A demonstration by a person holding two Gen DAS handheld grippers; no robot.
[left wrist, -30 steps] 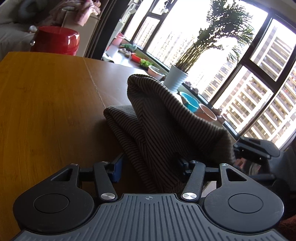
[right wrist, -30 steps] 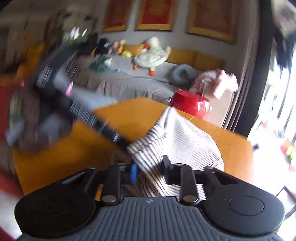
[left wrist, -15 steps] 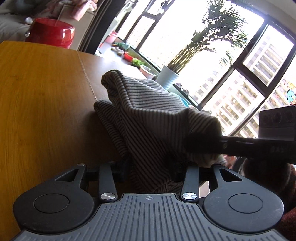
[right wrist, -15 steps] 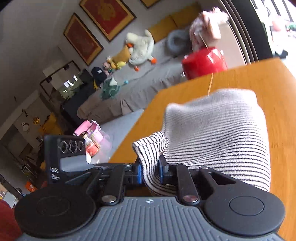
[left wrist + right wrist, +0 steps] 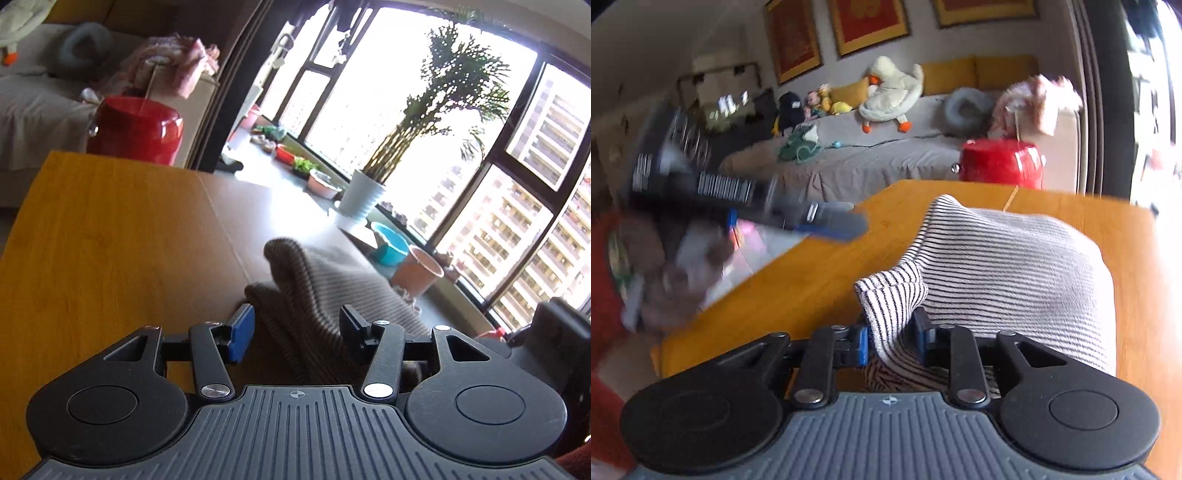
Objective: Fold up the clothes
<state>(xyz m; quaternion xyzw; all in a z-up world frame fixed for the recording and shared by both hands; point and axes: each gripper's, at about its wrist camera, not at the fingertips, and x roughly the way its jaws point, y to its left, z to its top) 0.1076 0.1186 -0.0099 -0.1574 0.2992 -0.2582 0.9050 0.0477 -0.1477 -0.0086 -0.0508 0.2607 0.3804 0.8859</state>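
A white garment with thin dark stripes (image 5: pixel 997 266) lies bunched on the wooden table (image 5: pixel 820 280). In the left wrist view it (image 5: pixel 317 295) looks brownish against the window light. My left gripper (image 5: pixel 295 328) stands open, its fingers on either side of a fold, the blue pad (image 5: pixel 242 332) clear of the cloth. My right gripper (image 5: pixel 892 341) has its jaws partly apart around a corner of the garment, the cloth loose between them. The left gripper shows blurred in the right wrist view (image 5: pixel 746 199).
A red pot (image 5: pixel 136 129) stands past the table's far edge. A sofa with plush toys (image 5: pixel 890 96) lies beyond. Plant pots and bowls (image 5: pixel 362 199) line the window sill on the right. The table edge (image 5: pixel 701 332) runs close on the left.
Both grippers opened and let the garment go. The cloth dropped lower onto the table. The left gripper pulled back and swung left.
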